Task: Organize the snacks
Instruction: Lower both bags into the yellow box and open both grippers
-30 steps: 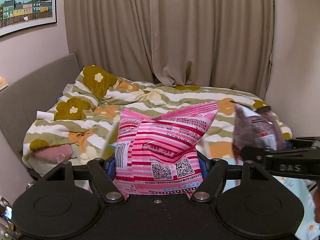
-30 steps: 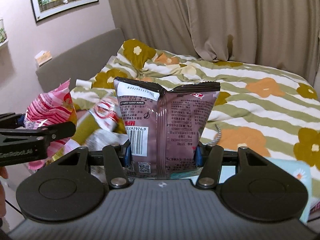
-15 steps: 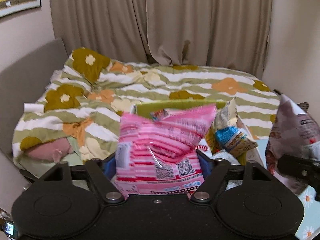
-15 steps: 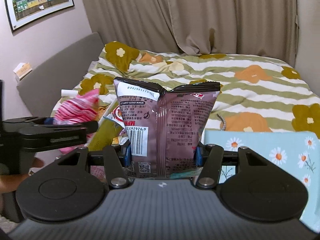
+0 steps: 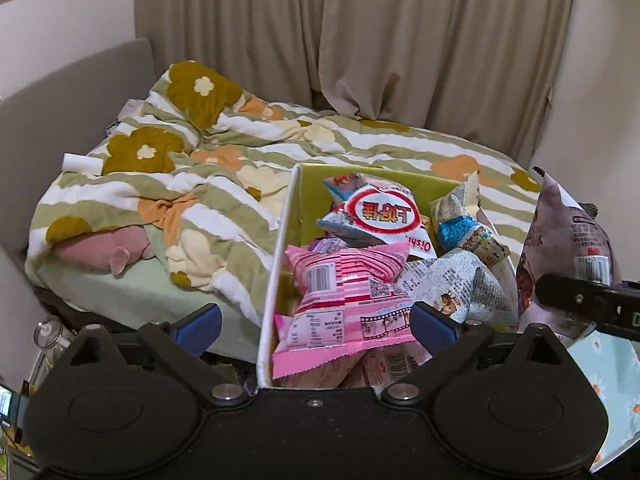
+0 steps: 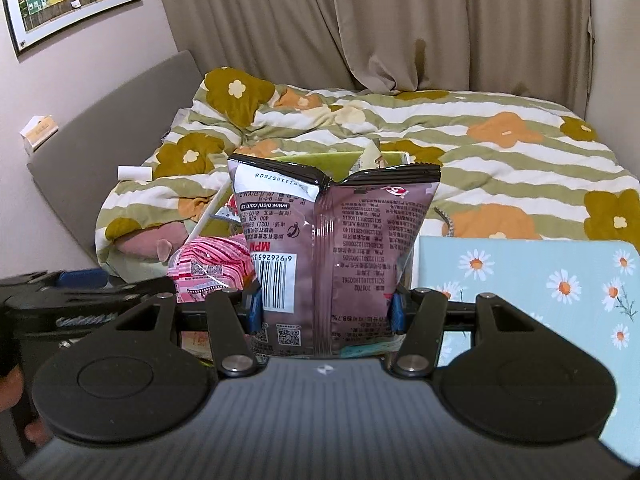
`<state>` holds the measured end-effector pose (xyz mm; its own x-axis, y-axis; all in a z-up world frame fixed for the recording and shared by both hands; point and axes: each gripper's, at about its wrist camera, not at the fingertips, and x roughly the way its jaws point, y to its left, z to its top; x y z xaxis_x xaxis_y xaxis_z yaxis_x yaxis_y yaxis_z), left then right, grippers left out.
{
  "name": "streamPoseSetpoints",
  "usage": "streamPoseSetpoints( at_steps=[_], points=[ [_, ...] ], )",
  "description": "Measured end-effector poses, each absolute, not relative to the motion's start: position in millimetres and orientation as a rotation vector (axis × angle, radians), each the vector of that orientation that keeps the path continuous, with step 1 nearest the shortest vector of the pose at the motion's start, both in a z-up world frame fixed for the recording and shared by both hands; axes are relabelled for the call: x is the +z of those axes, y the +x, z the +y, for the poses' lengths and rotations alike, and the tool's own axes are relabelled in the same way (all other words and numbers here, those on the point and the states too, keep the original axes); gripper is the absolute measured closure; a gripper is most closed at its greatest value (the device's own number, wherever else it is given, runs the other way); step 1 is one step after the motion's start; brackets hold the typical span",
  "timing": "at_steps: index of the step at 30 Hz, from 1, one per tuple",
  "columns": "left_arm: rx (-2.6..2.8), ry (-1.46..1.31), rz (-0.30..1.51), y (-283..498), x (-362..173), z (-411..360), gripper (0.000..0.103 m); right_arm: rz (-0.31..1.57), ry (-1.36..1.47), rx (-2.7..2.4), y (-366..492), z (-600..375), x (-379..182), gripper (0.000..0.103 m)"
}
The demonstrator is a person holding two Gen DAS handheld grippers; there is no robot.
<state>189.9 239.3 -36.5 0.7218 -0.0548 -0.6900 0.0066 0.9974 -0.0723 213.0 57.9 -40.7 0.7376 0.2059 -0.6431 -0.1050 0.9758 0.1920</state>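
My left gripper is open, its jaws wide apart over the near end of a green box full of snack bags. A pink striped snack bag lies loose on top of the pile in the box, between the jaws but not held. It also shows in the right wrist view. My right gripper is shut on a brown snack bag, held upright just right of the box. That bag also shows at the right edge of the left wrist view.
The box holds several other bags, one white with a red circle. A light blue daisy-print surface lies to the right. Behind is a bed with a striped flower duvet and beige curtains.
My left gripper has opened and let go of the pink bag, which dropped onto the pile in the box. Both grippers tilted down toward the box. The right still holds the brown bag.
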Motion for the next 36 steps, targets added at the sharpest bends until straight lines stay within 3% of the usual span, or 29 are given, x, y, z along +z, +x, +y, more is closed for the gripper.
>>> streamPoseSetpoints(
  at_steps=[3,5,6,20,36],
  points=[
    [-0.017,-0.066,0.751,186.3,-32.6,242.6,0.001,0.715,0.146,0.169,216.8,59.6,-41.9,0.03],
    [-0.011,-0.067,0.75,184.0,-32.8,242.6,0.001,0.709,0.144,0.161,219.9,62.7,-48.5,0.022],
    [-0.01,-0.065,0.754,183.4,-33.8,241.7,0.001,0.719,0.143,0.153,222.2,64.5,-53.0,0.001],
    [-0.045,-0.03,0.774,181.7,-41.5,233.3,0.001,0.71,0.135,0.104,216.9,56.7,-68.0,0.0],
    [-0.039,0.025,0.609,110.0,16.4,182.8,0.0,0.602,0.113,0.065,145.0,8.6,-3.0,0.0]
  ],
)
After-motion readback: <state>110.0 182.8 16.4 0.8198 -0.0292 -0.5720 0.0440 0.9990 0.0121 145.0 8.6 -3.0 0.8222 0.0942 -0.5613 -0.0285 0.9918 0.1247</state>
